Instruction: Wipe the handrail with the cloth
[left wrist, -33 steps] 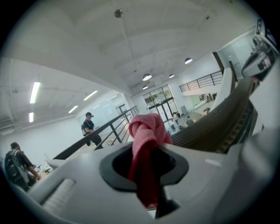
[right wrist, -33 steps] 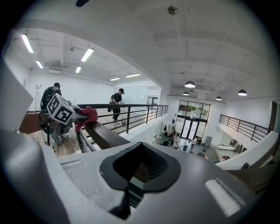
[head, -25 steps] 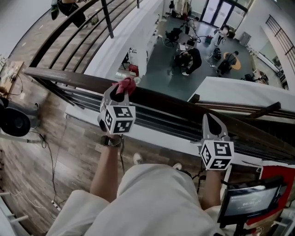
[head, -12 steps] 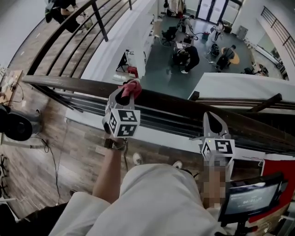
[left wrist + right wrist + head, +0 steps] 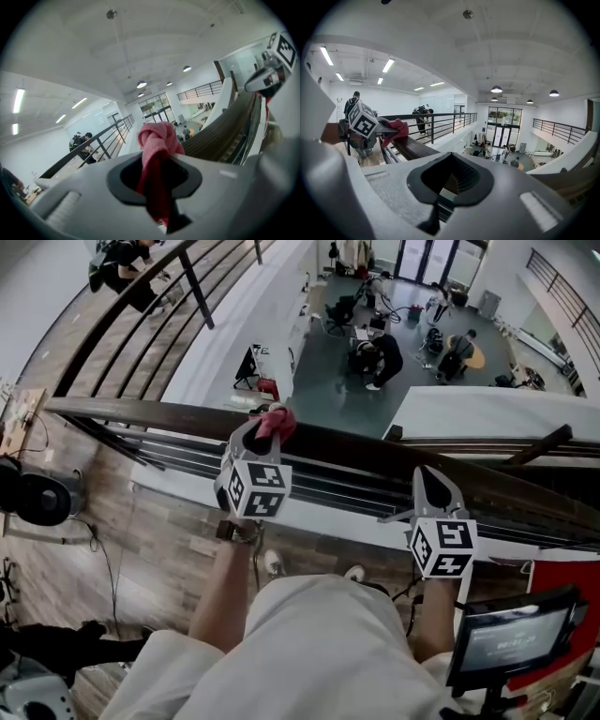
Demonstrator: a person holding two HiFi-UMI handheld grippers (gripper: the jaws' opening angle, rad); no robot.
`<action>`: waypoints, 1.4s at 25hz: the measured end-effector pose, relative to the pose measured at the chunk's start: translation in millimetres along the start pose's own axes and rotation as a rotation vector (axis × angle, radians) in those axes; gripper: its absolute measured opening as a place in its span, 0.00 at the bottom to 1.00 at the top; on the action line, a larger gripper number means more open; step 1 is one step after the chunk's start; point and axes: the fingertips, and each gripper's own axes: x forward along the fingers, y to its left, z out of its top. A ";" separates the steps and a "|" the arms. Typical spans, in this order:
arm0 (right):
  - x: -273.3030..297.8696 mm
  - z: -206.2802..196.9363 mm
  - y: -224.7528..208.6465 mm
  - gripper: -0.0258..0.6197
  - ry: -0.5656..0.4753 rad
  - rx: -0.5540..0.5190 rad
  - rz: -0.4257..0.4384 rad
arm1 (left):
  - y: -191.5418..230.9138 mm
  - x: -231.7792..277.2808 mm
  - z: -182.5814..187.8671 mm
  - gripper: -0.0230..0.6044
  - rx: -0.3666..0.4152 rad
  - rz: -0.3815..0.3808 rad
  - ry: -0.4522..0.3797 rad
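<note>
Head view looks steeply down on the handrail [image 5: 356, 454]; both gripper views face across it.

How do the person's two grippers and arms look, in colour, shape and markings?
The left gripper and the right gripper have pale grey bodies that narrow to a point, with a dark hollow between the jaws. Each carries a white cube with black square markers. The forearms have no sleeves; a dark wristband is on the left wrist.

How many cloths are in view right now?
1: the red cloth, pinched in the left claw at the dark handrail. The right claw, further along the rail, is shut on nothing. Others could be hidden.
</note>
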 end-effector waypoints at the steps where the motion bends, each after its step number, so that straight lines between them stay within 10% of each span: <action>1: -1.2 -4.9 -2.7 0.04 -0.001 -0.006 0.002 | -6.9 0.4 -1.2 0.17 0.002 -0.003 0.000; 23: -40.2 -27.2 -102.0 0.04 -0.016 -0.040 0.011 | -134.1 0.5 63.9 0.17 0.047 -0.048 -0.025; 35: -66.5 -40.0 -133.5 0.04 -0.013 0.010 -0.005 | -227.9 12.8 115.7 0.17 0.162 -0.197 -0.043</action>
